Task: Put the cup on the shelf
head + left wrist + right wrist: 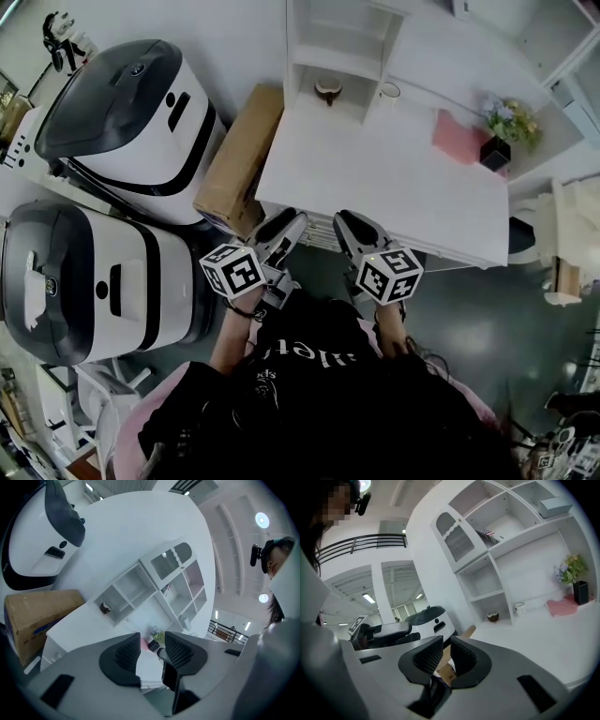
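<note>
White letters are showing on the person's black shirt [314,375], on the near side of the white table [403,187], but none are reading clearly.

White tabletop [394,178] stands on a dark grey floor [487,319]. A cardboard box [239,159] sits at its left edge. Two white-and-black machines [131,117] stand further left. Round ceiling lights [261,520] are lit.

You're in a lab-like hall: left of the white desk [394,178] stand two big white-and-black machines [122,117] and a cardboard box [239,159], a cubby shelf [342,47] at its back, a railed gallery [361,543] higher up.
</note>
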